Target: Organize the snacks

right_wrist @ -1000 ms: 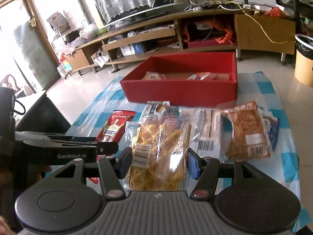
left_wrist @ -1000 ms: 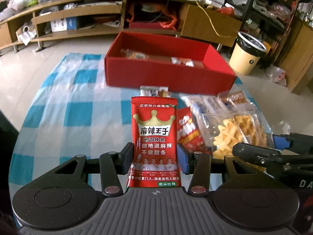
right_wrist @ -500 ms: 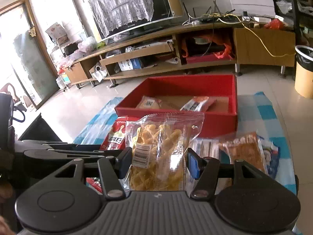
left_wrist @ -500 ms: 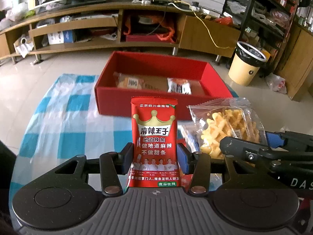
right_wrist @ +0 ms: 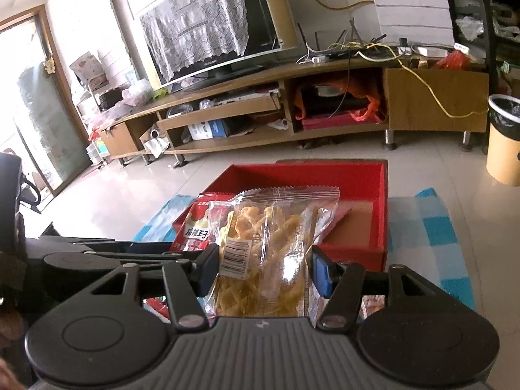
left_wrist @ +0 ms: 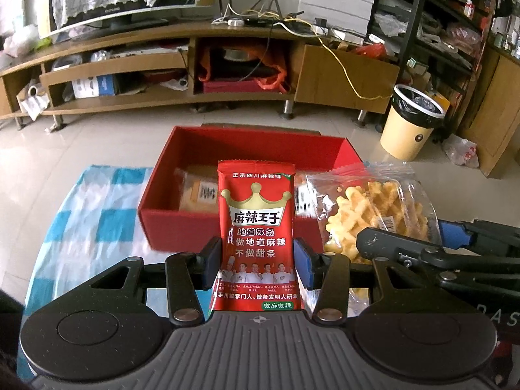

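Observation:
My left gripper (left_wrist: 258,261) is shut on a red spicy-strip packet (left_wrist: 256,227) with a gold crown, held upright over the near wall of the red box (left_wrist: 169,224). My right gripper (right_wrist: 263,271) is shut on a clear bag of yellow twisted crisps (right_wrist: 263,243), held up beside the left one, in front of the red box (right_wrist: 357,247). The crisps bag also shows in the left wrist view (left_wrist: 373,208), and the red packet shows in the right wrist view (right_wrist: 198,224). An orange snack pack (left_wrist: 198,191) lies inside the box.
The box stands on a blue and white checked cloth (left_wrist: 91,214) over a table. Beyond are a tiled floor, a long wooden TV stand (left_wrist: 195,65) and a yellow waste bin (left_wrist: 412,120). More snack packs (right_wrist: 370,302) lie under the right gripper.
Both grippers have lifted their packets off the cloth and moved forward toward the red box. The loose snacks on the cloth have dropped out of the left wrist view.

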A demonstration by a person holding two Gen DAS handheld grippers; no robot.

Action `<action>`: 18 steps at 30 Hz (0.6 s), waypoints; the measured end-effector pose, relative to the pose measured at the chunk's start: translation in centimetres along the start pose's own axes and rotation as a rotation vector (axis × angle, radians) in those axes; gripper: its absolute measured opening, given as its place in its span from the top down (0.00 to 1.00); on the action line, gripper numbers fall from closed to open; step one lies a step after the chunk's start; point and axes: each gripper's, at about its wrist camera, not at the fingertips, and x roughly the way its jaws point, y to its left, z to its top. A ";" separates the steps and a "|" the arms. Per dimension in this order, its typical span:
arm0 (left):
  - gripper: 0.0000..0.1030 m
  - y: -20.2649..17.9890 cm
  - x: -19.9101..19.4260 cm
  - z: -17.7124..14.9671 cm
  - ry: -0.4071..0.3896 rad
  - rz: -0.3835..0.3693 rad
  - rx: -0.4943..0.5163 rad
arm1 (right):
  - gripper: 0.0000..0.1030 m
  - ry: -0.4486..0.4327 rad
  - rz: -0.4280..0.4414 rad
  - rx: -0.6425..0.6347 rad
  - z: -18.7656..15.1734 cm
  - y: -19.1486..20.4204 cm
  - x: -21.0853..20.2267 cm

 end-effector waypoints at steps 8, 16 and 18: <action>0.47 -0.4 2.7 2.8 -0.014 0.020 0.013 | 0.47 -0.019 -0.020 -0.007 2.5 -1.7 2.4; 0.47 0.0 6.2 4.6 -0.011 0.035 0.003 | 0.47 -0.017 -0.030 0.005 4.4 -3.6 5.9; 0.47 0.1 7.0 4.9 -0.009 0.038 0.004 | 0.47 -0.016 -0.035 0.005 4.8 -4.0 6.8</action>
